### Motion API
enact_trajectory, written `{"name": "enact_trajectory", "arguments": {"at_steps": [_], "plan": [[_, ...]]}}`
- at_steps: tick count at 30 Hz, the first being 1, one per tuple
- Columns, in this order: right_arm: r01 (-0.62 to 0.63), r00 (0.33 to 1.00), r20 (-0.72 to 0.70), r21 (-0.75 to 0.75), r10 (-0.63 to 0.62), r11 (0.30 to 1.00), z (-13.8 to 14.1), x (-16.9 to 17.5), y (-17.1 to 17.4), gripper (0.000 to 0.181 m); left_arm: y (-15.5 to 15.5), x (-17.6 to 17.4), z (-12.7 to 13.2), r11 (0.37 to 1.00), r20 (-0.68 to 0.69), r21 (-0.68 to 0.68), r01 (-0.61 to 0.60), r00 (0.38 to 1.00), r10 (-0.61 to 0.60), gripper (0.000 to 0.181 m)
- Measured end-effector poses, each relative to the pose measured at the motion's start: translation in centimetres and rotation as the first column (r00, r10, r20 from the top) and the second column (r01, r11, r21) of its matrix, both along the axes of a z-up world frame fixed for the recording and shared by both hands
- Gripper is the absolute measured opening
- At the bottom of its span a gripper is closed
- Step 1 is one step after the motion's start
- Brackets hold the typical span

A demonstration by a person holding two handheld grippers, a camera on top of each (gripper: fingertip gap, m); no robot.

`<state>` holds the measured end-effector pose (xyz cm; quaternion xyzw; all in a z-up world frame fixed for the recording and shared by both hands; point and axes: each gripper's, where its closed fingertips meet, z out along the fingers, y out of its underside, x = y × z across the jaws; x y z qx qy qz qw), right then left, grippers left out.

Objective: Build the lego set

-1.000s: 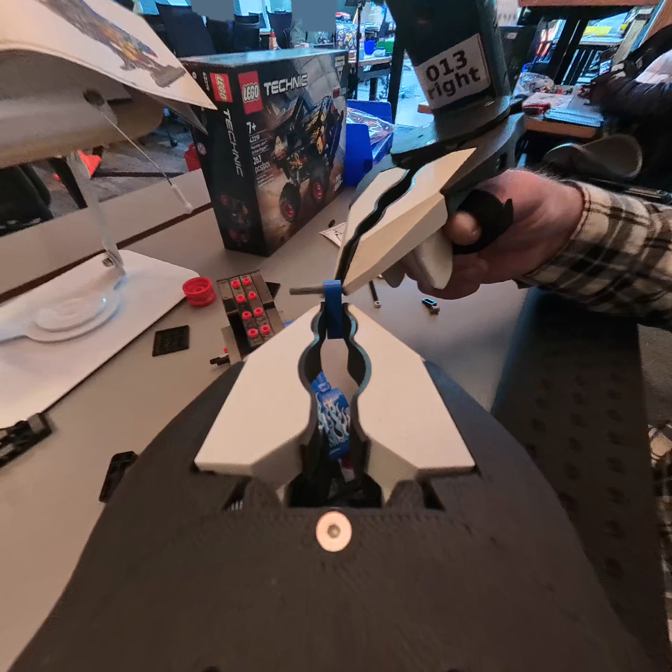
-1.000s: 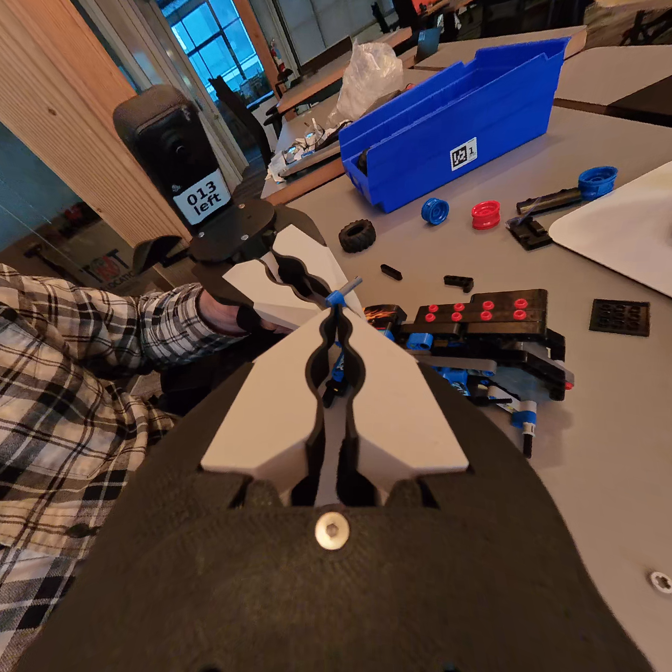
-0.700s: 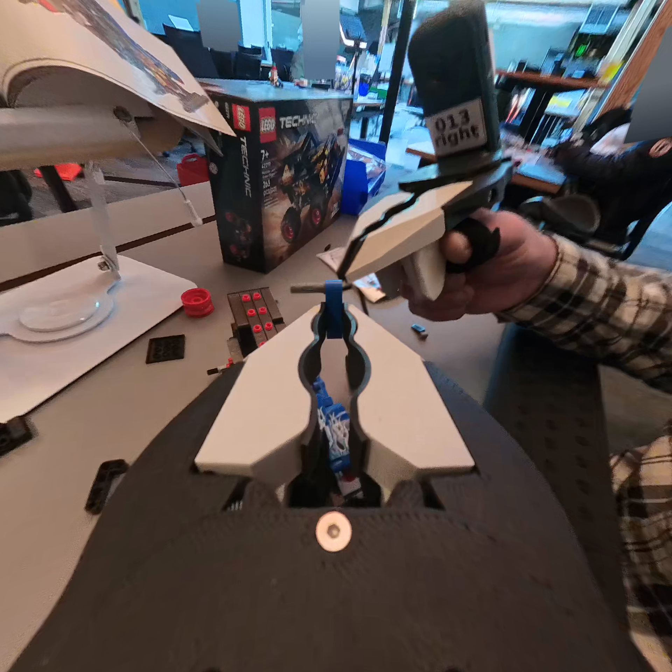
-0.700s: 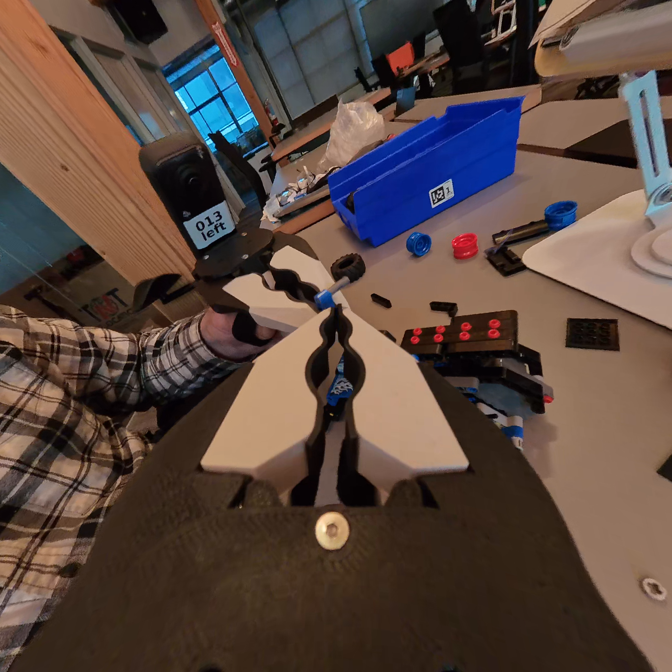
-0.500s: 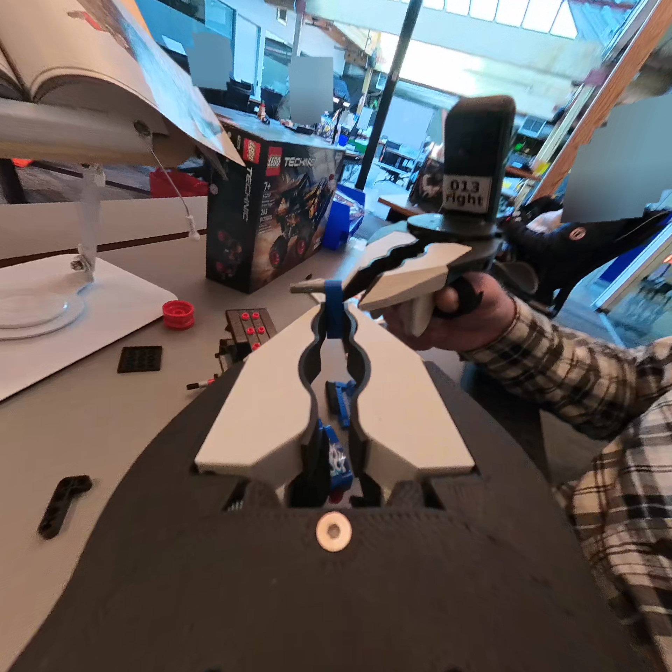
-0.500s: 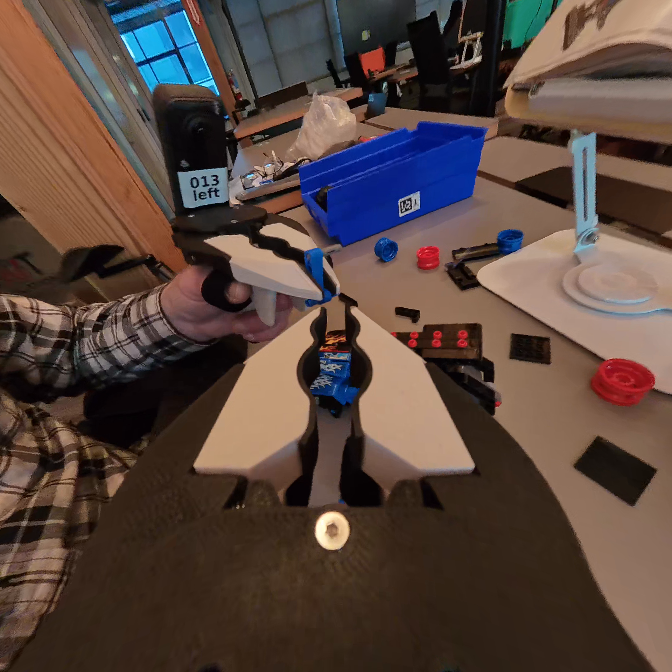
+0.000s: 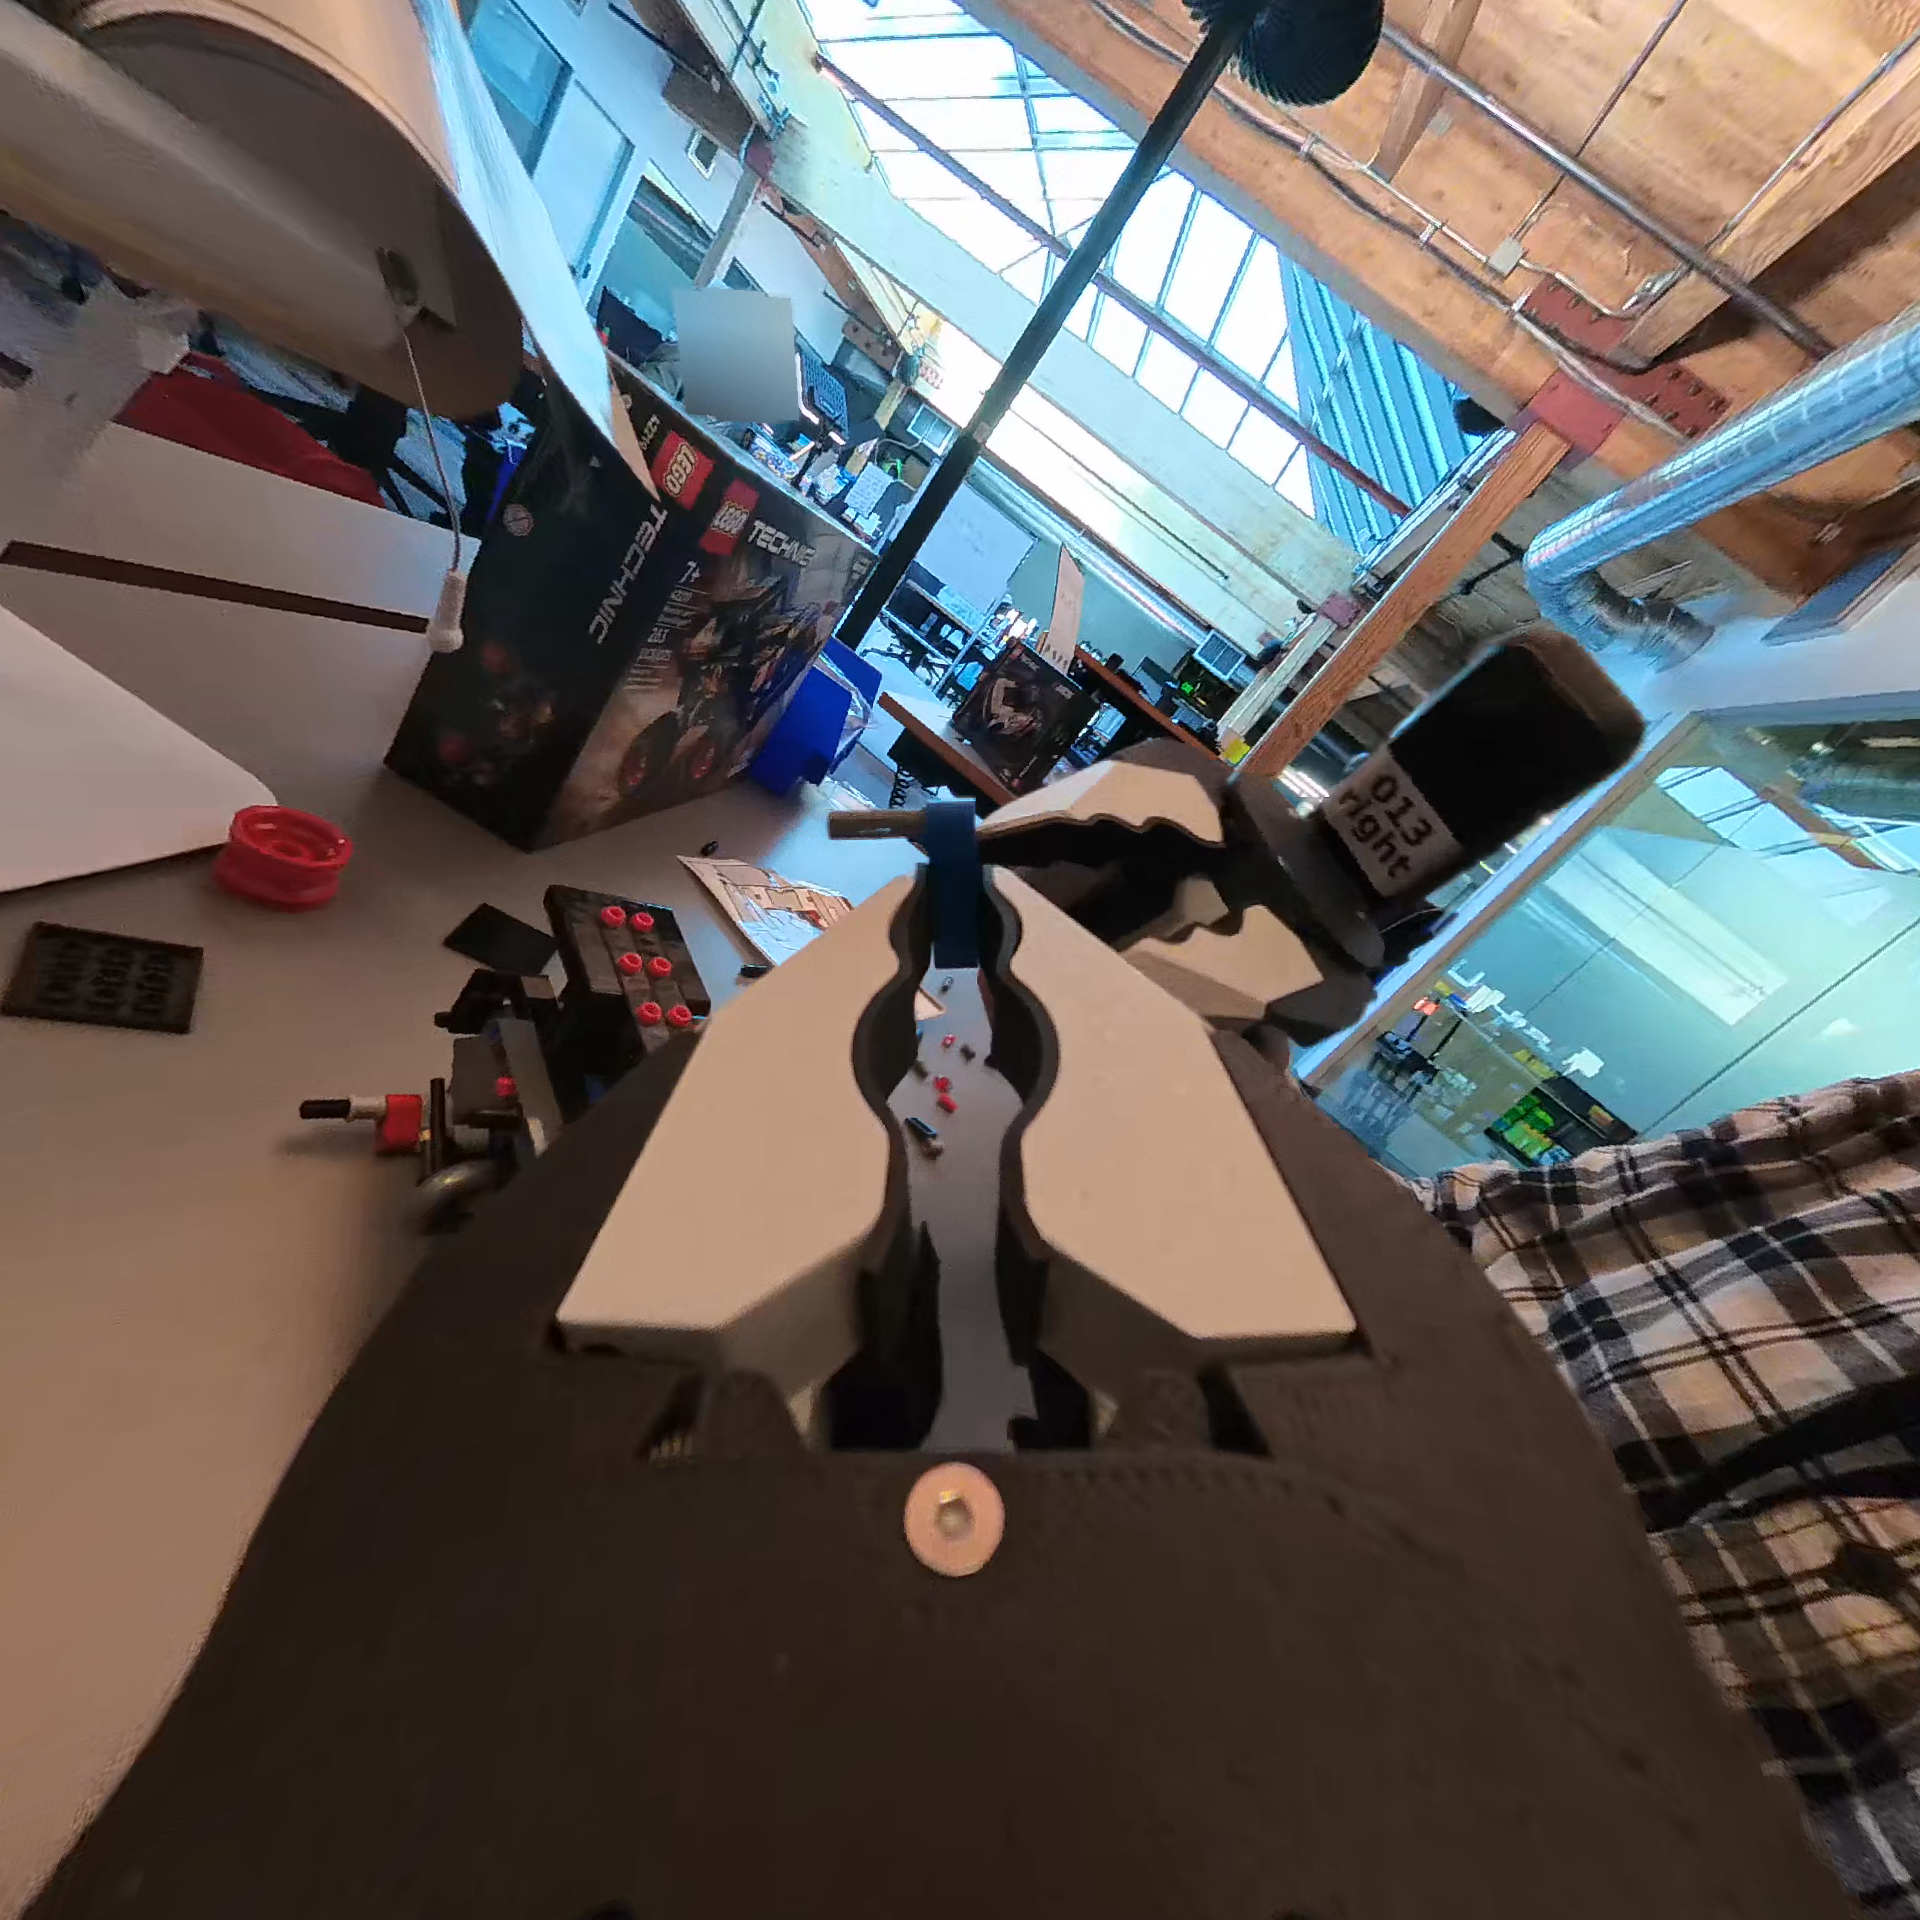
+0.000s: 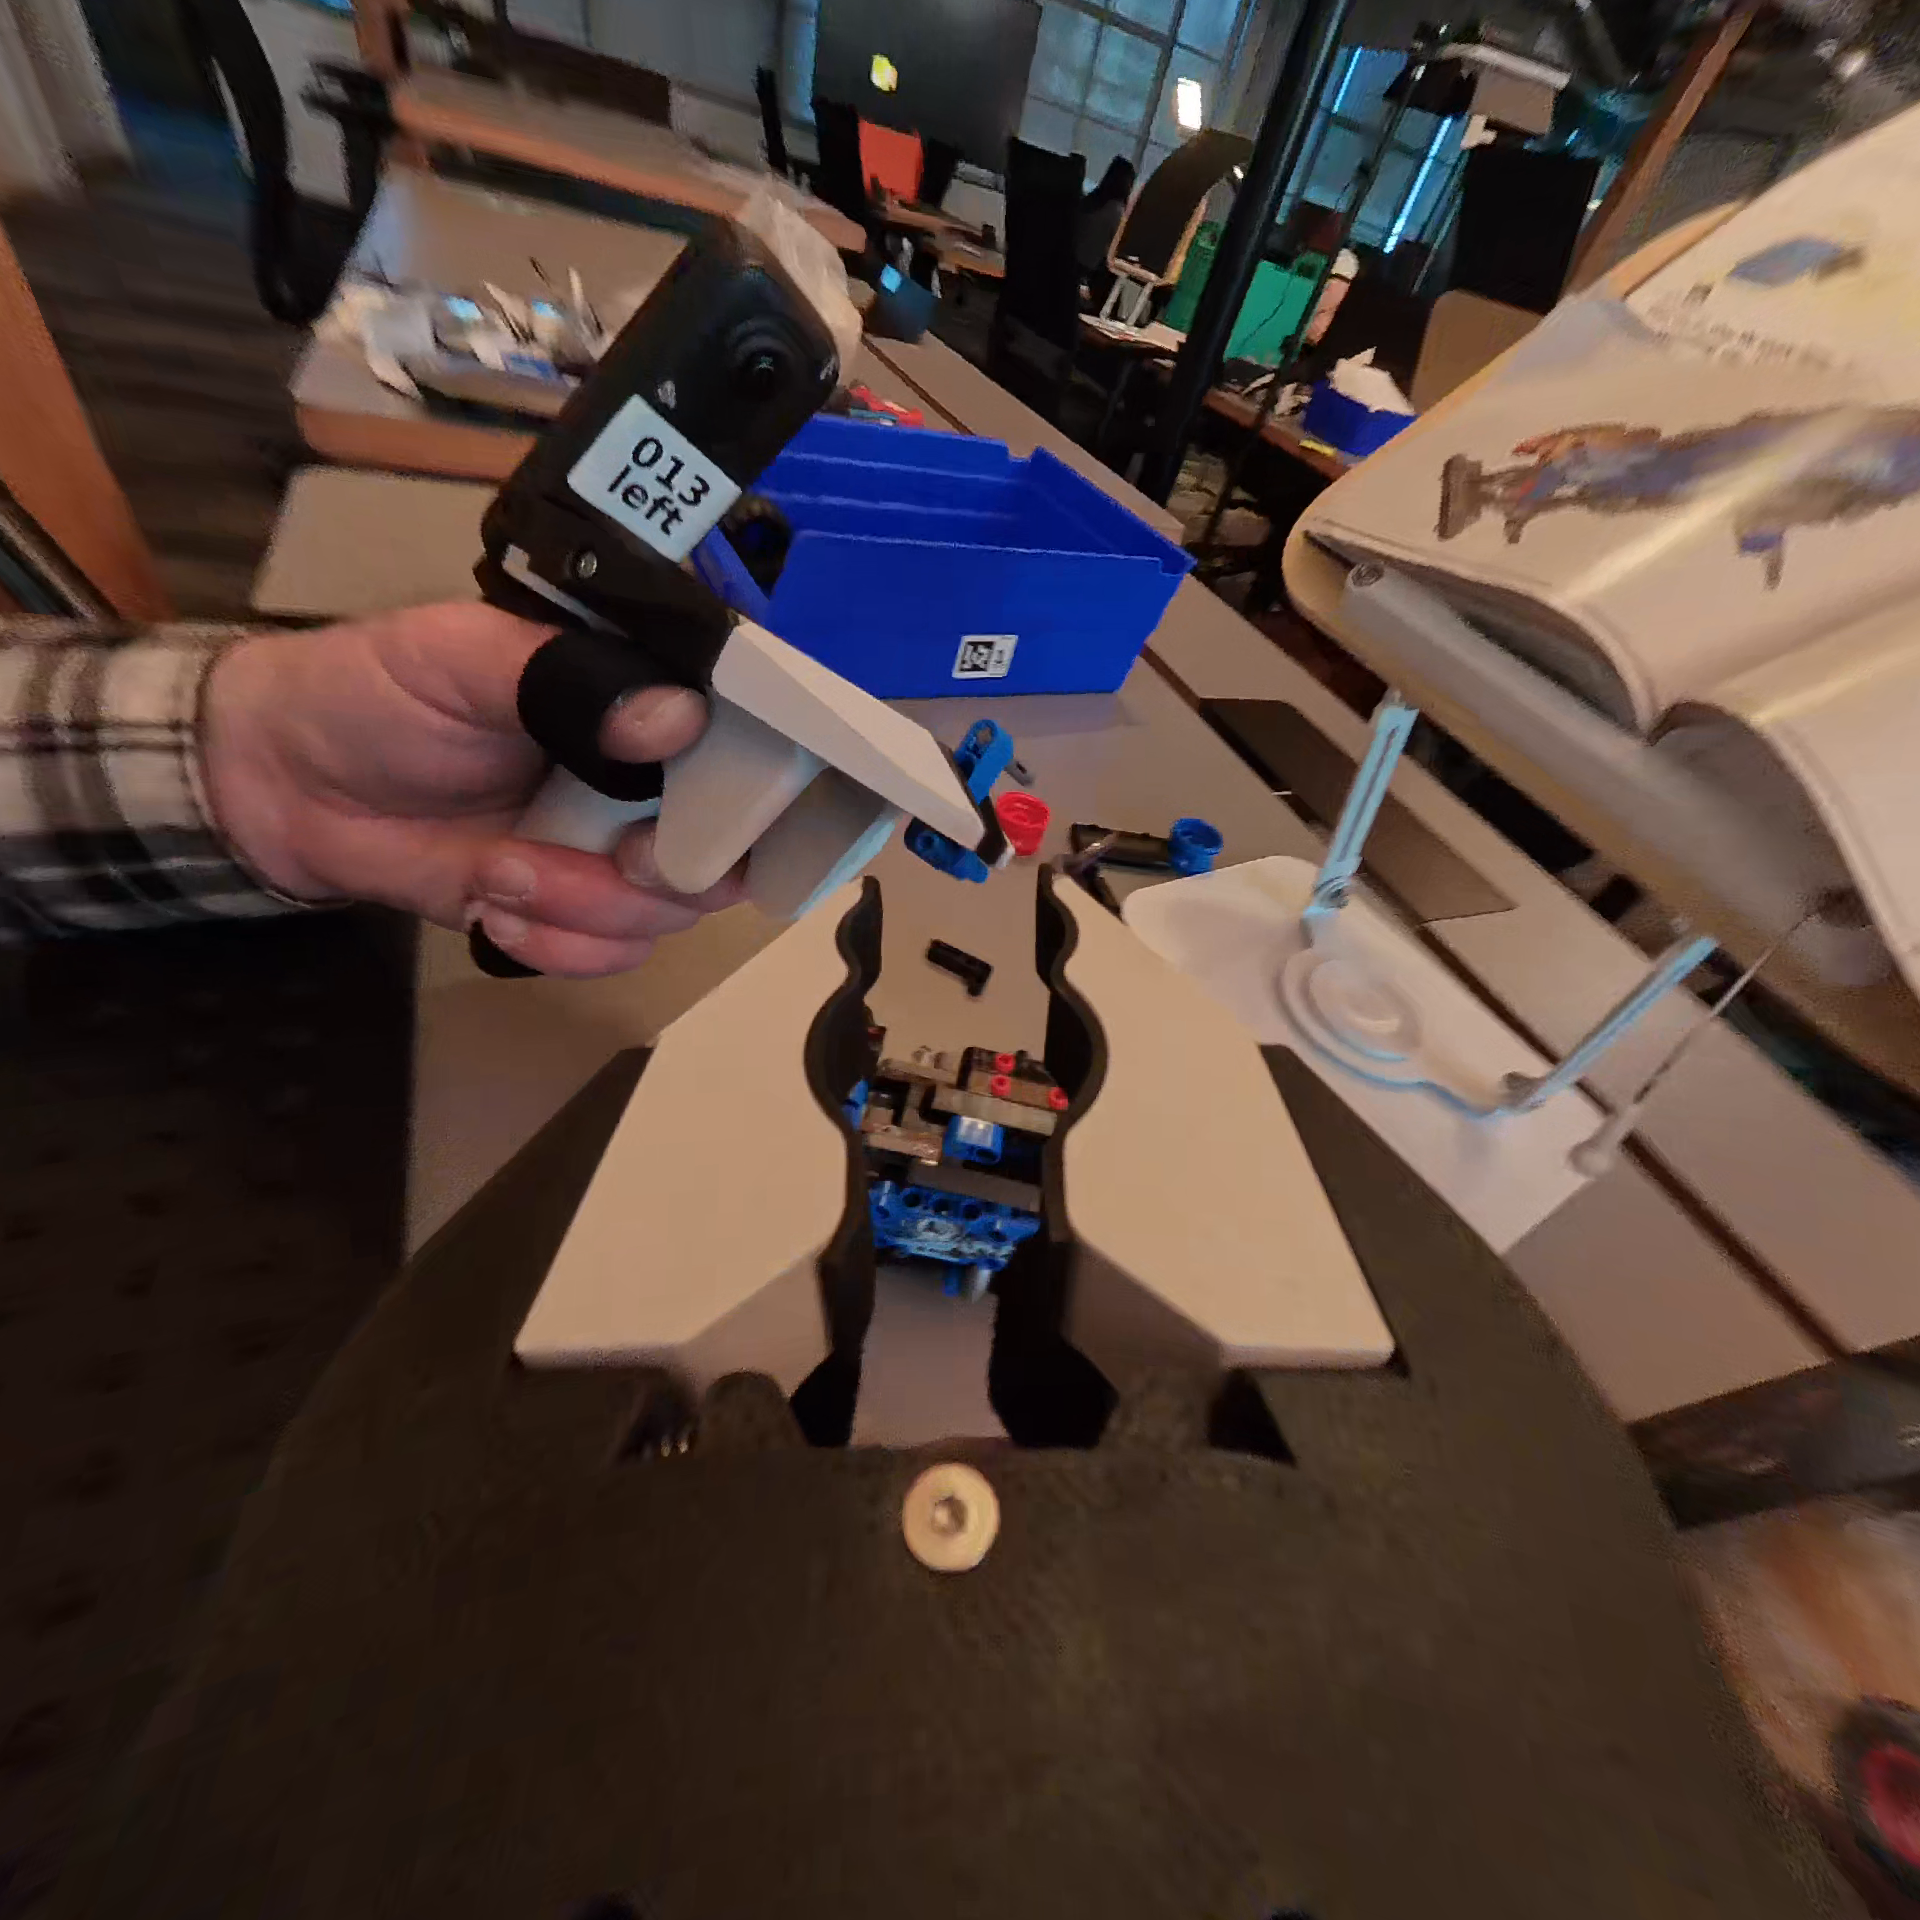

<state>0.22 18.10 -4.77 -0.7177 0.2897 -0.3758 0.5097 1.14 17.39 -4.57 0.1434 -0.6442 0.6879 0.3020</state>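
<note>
Pinched at the tips of the left gripper, a small blue plastic Lego connector with a grey axle through it is held aloft above the grey table. The right gripper is spread and empty — just beside it. Light, stiff and slippery, the piece is judged best gripped across its flat blue sides.

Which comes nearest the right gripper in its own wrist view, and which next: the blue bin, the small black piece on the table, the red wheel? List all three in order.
1. The small black piece, on the table just beyond the right gripper.
2. The red wheel, farther out, slightly right.
3. The blue bin, at the back of the table.
</note>
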Motion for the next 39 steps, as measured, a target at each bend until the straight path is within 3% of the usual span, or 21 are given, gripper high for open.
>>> {"name": "enact_trajectory", "arguments": {"at_steps": [5, 17, 24, 28, 39], "plan": [[0.103, 0.993, 0.071, -0.181, -0.092, 0.978, -0.7, 0.9, 0.4, 0.019, -0.2, -0.2, 0.1, 1.0, -0.015, -0.011, 0.0, 1.0, 0.0, 0.006], [0.087, 0.995, 0.043, -0.04, -0.086, 0.995, -0.3, 1.4, 0.6, 0.0, 0.1, 0.6, 0.2, 0.997, 0.02, -0.035, -0.068, 0.997, 0.069, 0.006], [0.075, 0.996, 0.046, -0.045, -0.073, 0.996, -0.6, 1.7, 0.8, 0.0, 0.8, 1.3, 0.8, 0.99, 0.051, -0.064, -0.125, 0.99, 0.129, 0.006], [0.097, 0.994, 0.059, -0.036, -0.095, 0.995, -0.1, 2.1, 0.8, 0.021, 1.0, 1.6, 0.8, 0.988, 0.022, -0.073, -0.134, 0.991, 0.136, 0.006], [0.163, 0.984, 0.079, -0.054, -0.158, 0.985, 0.1, 3.6, 2.0, 0.018, 1.4, 2.0, 1.1, 0.983, -0.018, -0.099, -0.153, 0.988, 0.152, 0.006]]}}
